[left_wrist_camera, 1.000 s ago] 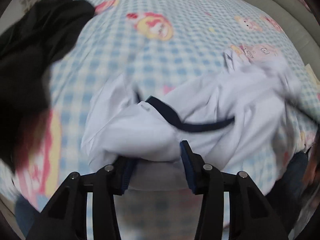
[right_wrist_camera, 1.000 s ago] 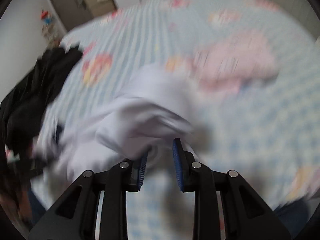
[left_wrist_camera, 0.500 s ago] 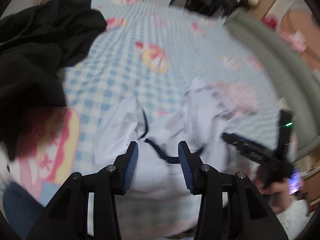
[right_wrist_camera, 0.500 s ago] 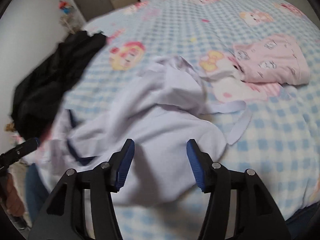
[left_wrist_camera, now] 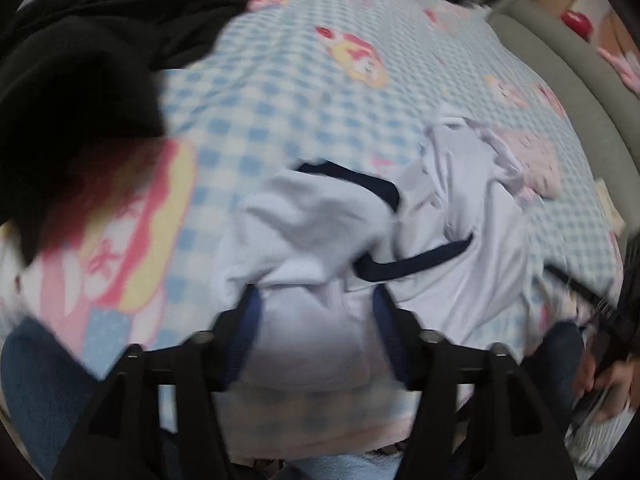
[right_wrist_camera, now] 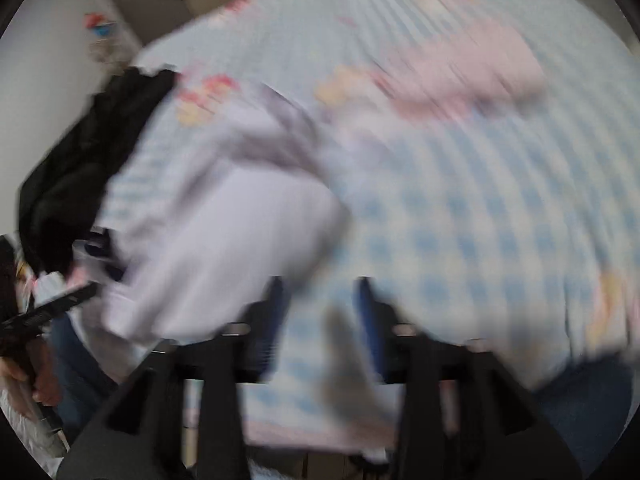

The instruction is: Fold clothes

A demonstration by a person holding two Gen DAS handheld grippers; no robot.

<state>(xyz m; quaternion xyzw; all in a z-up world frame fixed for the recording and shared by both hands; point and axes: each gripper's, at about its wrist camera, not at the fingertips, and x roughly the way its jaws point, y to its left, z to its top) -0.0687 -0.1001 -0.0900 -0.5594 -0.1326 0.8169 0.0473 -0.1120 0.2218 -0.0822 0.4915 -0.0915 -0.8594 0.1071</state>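
Both tongs, left (left_wrist_camera: 316, 300) and right (right_wrist_camera: 320, 292), are being opened, the crumpled white garment (left_wrist_camera: 328, 224) released on the bed (left_wrist_camera: 280, 92), apparently needing flattening and re-gripping by an edge.

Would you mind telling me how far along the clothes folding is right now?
Barely started. Done: nothing looks folded; the white shirt lies crumpled on the bed. In hand: the left gripper is opening with shirt cloth between its fingers; the right gripper is opening over bare sheet. Left: the shirt, the black garment and the pink one.
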